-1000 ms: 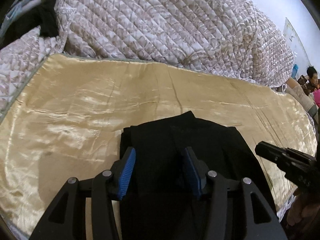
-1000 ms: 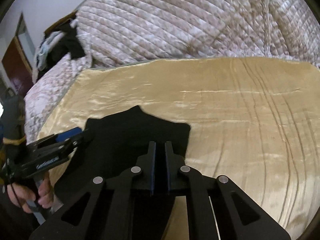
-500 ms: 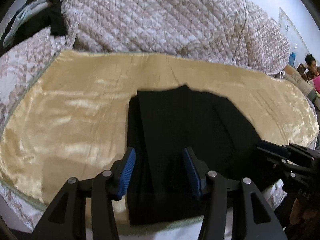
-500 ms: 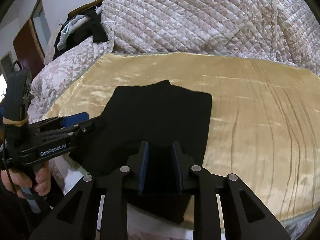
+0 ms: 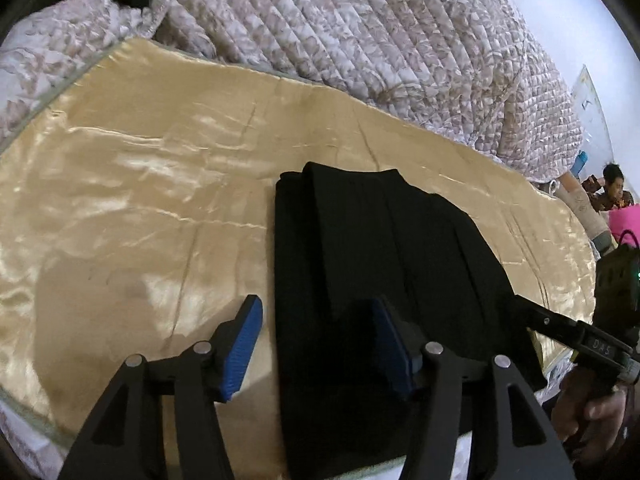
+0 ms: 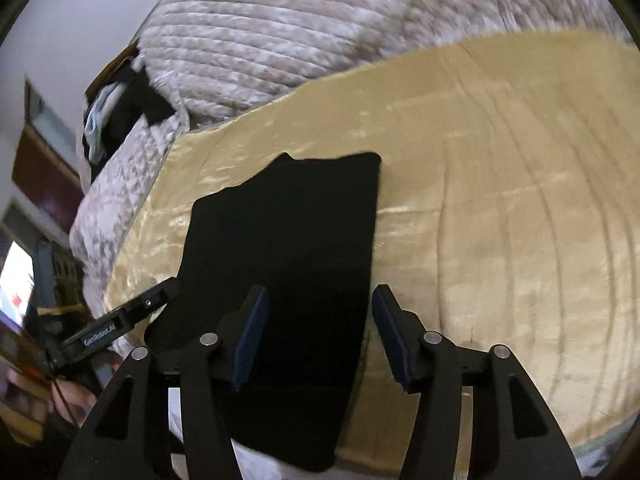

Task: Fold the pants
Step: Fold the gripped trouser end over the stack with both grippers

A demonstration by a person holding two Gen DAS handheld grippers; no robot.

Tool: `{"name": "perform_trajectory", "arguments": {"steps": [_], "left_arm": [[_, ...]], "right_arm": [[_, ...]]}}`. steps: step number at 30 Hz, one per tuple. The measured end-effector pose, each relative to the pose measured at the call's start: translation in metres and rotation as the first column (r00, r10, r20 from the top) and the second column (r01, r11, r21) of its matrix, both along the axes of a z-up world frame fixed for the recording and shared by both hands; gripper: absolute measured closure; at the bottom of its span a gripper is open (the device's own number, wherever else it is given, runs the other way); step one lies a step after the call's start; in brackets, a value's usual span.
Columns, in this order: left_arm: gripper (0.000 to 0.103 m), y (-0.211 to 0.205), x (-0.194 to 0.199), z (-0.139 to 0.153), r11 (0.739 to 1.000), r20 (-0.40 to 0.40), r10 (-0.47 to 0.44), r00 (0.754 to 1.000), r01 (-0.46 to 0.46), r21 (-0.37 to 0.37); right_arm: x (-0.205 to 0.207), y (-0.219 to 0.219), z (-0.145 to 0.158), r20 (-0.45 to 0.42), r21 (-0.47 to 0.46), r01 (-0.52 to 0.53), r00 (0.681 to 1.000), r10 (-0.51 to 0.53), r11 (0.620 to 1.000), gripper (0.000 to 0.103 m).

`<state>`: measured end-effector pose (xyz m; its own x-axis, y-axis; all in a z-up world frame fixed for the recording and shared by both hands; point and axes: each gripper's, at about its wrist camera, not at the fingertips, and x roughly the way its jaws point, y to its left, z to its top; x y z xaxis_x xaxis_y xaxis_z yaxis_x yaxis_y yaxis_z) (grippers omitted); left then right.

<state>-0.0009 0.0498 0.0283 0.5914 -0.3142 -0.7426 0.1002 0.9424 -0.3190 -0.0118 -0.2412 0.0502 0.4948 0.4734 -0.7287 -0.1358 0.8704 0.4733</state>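
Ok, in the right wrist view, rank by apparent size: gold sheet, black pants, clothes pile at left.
1. Gold sheet, largest.
2. Pants.
3. Clothes pile, smallest, though it lies farther from the camera, so true size is unsure.

Ahead of our left gripper (image 5: 316, 348), jaws spread, the gold satin sheet (image 5: 140, 200) lies bare to its left; the folded black pants (image 5: 380, 248) fill the space ahead and right. Beyond them the bunched quilt (image 5: 360, 40) walls off the far side. Our right gripper (image 6: 316, 336), also spread, has bare satin (image 6: 500, 200) to its right, with 1 side blocked by pants (image 6: 300, 240).
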Motion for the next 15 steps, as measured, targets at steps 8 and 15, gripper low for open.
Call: {"name": "perform_trajectory", "arguments": {"steps": [8,15], "left_arm": [[0.038,0.001,0.020,-0.010,0.996,-0.010,-0.024,1.000,0.023,-0.088],[0.060,0.004,0.010,-0.007,0.995,0.008,-0.019,1.000,0.019,-0.099]], "right_arm": [[0.026,-0.005,-0.009,-0.042,0.128,-0.002,0.999,0.007,0.992,0.048],[0.021,-0.001,-0.006,-0.034,0.123,-0.019,0.999,0.024,0.992,0.055]]}}
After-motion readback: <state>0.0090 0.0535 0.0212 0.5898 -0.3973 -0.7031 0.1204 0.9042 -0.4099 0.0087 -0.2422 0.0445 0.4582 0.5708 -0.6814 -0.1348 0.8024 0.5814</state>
